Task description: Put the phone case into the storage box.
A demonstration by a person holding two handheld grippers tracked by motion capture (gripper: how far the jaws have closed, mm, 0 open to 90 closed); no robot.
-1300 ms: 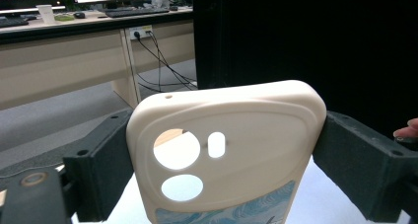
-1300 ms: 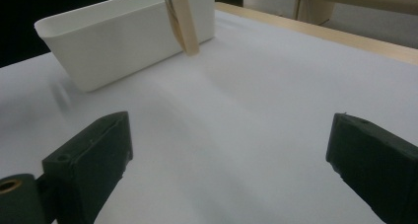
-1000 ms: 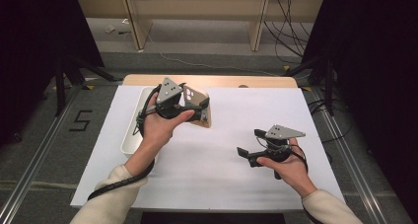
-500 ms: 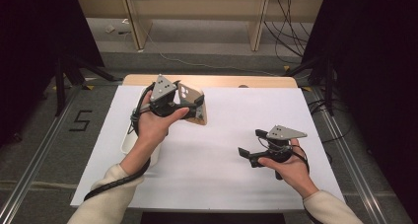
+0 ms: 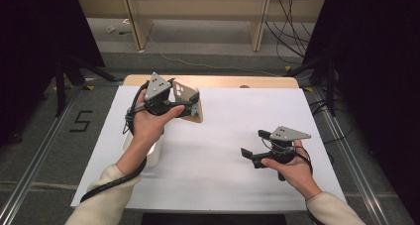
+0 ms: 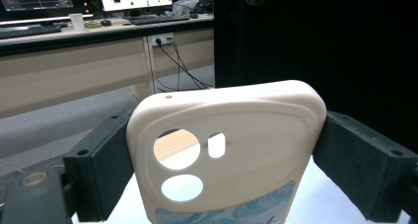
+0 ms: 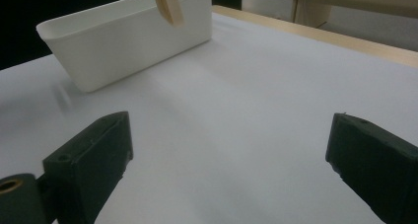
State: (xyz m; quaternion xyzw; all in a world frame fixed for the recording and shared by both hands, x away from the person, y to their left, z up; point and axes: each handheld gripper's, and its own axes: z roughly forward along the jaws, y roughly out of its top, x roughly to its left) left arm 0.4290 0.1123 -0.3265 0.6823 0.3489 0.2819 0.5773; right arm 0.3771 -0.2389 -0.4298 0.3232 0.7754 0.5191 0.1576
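- The left gripper (image 5: 190, 106) is held above the far left part of the table, and its two black jaws are clamped on the sides of a cream-coloured soft phone case (image 6: 224, 150) with round camera cut-outs and a blue patterned strip at its lower edge.
- In the left gripper view the phone case stands between the two jaws, touching both, with its camera end pointing away from the hand.
- In the high view the phone case (image 5: 187, 98) is off the table surface, tilted, just beyond and to the right of a white rectangular plastic bin (image 5: 148, 153) that the left forearm partly covers.
- The right gripper (image 5: 252, 145) hangs low over the right part of the white tabletop (image 5: 223, 136), well apart from the left one; its jaws stand wide apart with nothing between them.
- In the right gripper view the white bin (image 7: 128, 36) lies ahead on the tabletop, and the lower end of the case (image 7: 167, 4) hangs above it.
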